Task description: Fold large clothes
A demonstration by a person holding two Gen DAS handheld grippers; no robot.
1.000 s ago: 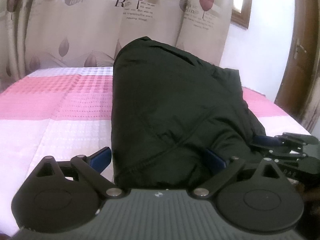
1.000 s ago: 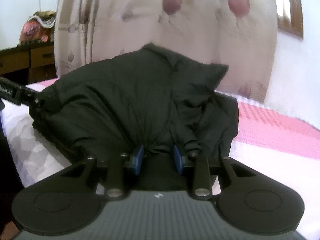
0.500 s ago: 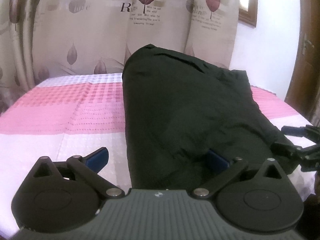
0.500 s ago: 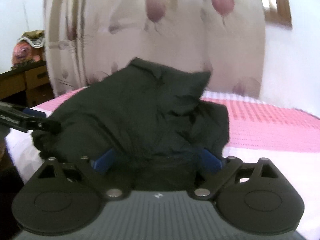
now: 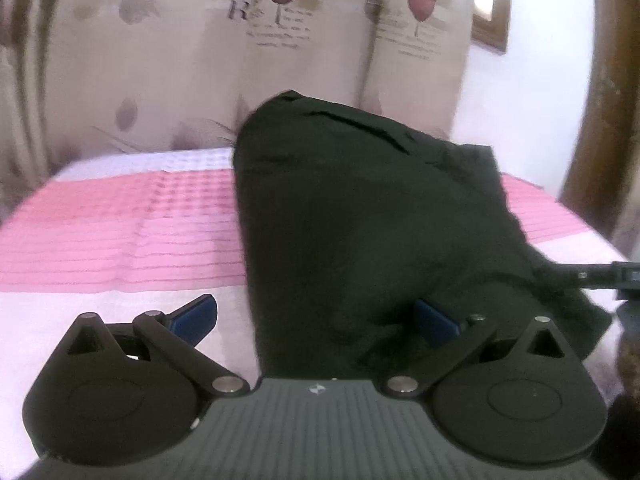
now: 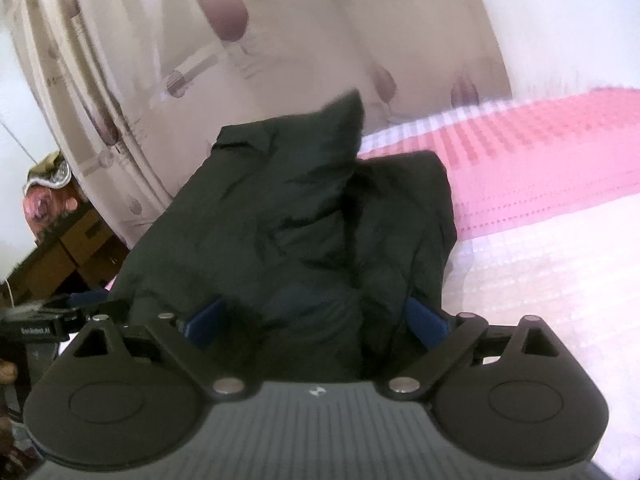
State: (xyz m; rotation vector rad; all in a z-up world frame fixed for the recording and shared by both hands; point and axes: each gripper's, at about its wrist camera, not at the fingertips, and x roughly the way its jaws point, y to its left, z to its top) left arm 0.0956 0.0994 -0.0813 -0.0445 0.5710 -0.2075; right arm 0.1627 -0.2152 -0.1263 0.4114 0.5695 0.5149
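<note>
A large black garment (image 5: 360,232) lies folded lengthwise on the pink and white bed (image 5: 112,224). My left gripper (image 5: 316,316) is open at the garment's near left end, one blue pad on the sheet, the other over the cloth. My right gripper (image 6: 316,320) is open, its blue pads standing apart on either side of the garment's near right end (image 6: 304,232). The right gripper's tip shows at the right edge of the left wrist view (image 5: 600,276). The left gripper shows at the left edge of the right wrist view (image 6: 48,320).
Beige leaf-print curtains (image 5: 200,60) hang behind the bed. A wooden door frame (image 5: 600,100) stands at the right. A dark wooden desk (image 6: 68,248) with a patterned object on it is beside the bed on the left.
My right gripper opened and let go of the garment's end, then tilted and swung. My left gripper stayed open and drew back slightly. The garment settled on the bed.
</note>
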